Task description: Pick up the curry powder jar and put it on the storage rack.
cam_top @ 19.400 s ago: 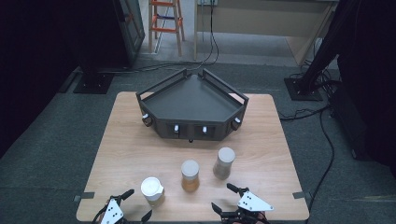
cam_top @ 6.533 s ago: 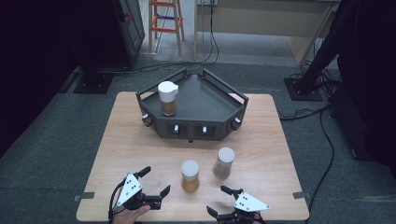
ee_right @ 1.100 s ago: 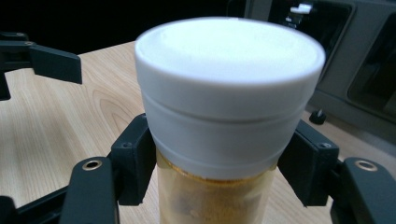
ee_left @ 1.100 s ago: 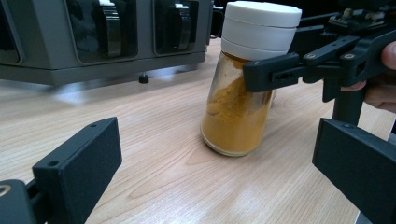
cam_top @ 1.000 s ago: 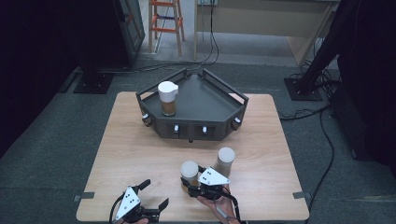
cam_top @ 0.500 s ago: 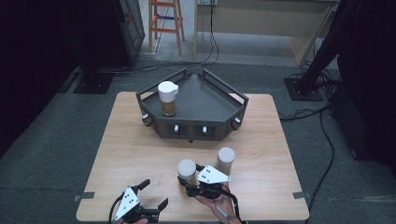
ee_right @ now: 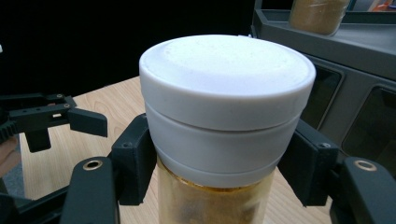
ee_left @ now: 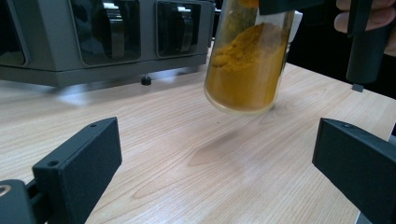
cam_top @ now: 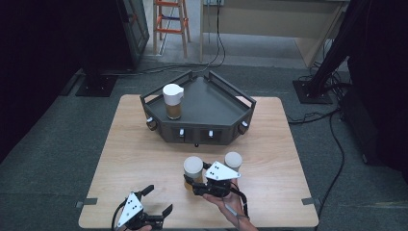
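Your right tongs are clenched just under the white lid of the turmeric jar, holding it tilted and clear of the worktop, in front of the grey tray. Your left tongs gape, released, well apart from the tray at the worktop's near edge.

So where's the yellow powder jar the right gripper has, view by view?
High view: jar at front centre of the table, beside the right gripper.
Left gripper view: top centre, tilted and clear of the wood.
Right gripper view: centre, white lid between the jaws.
Shared landmark: the dark tray behind it.
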